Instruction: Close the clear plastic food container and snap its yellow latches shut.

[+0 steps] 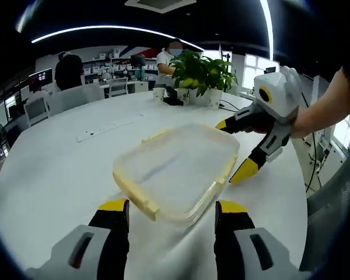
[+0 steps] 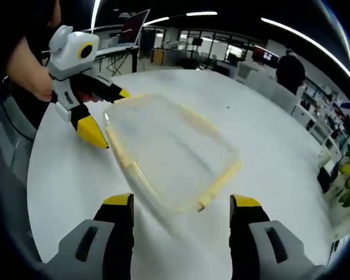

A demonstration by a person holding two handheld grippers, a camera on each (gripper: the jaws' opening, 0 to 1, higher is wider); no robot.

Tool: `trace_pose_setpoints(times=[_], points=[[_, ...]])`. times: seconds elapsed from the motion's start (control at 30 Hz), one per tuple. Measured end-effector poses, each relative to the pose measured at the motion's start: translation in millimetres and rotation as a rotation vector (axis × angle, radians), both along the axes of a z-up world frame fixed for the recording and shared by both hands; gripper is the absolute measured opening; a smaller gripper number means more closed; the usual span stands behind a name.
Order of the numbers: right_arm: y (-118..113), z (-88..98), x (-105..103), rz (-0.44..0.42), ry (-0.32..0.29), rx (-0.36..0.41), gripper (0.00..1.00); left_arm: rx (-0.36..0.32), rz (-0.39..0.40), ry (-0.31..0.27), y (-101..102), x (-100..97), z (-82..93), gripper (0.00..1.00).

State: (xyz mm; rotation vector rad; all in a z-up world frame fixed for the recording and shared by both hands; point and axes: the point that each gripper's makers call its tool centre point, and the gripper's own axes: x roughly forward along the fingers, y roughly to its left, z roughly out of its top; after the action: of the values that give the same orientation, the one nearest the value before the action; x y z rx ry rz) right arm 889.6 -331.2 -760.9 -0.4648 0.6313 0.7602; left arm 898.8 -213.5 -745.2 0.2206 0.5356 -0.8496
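Claws (image 1: 172, 205) (image 2: 181, 201) spread, flanking container (image 1: 175, 169).

Bare white table (image 1: 52, 169) is lying open left of the left gripper (image 1: 172, 207). Directly ahead, the clear container (image 1: 175, 169) is blocking passage; the right gripper (image 1: 239, 149) is crowding its far-right corner. Potted plants (image 1: 204, 73) are standing well beyond.

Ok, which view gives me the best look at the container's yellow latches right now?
The right gripper view: the container sits close, its yellow latches plain along the rim. The left gripper view shows the same container with the yellow edging paler, and the right gripper open at its far corner.
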Motion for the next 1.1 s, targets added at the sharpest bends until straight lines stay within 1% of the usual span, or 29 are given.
trace_pose_setpoints(times=[0.07, 0.27, 0.37, 0.43, 0.47, 0.53, 0.67, 0.77, 1.1], points=[[0, -1.2, 0, 0.012, -0.004, -0.011, 0.62, 0.003, -0.002, -0.003, -1, 1.0, -0.3, 0.54], [1, 5.1, 5, 0.029, -0.054, -0.020, 0.56, 0.023, -0.008, -0.023, -1, 3.0, -1.5, 0.53], [4, 5.4, 5, 0.042, -0.068, -0.034, 0.54, -0.004, 0.006, -0.013, 0, 4.7, 0.1, 0.51], [4, 5.6, 6, 0.032, -0.069, -0.030, 0.53, 0.005, -0.001, -0.017, 0, 4.5, -0.3, 0.50], [4, 4.9, 4, 0.018, -0.060, -0.022, 0.52, 0.014, -0.002, -0.022, 1, 4.6, -0.8, 0.50], [6, 5.8, 4, 0.011, -0.068, -0.019, 0.51, 0.021, -0.003, -0.025, 4, 4.9, -2.0, 0.49], [13, 5.9, 1, 0.016, -0.074, -0.028, 0.49, 0.019, -0.001, -0.021, 11, 1.7, -4.9, 0.48], [20, 5.2, -3, 0.030, -0.082, -0.046, 0.48, 0.033, -0.008, -0.032, 17, -0.4, -5.3, 0.48], [48, 5.4, -2, 0.041, -0.076, -0.045, 0.48, 0.065, -0.010, -0.045, 47, -3.6, -7.3, 0.47]])
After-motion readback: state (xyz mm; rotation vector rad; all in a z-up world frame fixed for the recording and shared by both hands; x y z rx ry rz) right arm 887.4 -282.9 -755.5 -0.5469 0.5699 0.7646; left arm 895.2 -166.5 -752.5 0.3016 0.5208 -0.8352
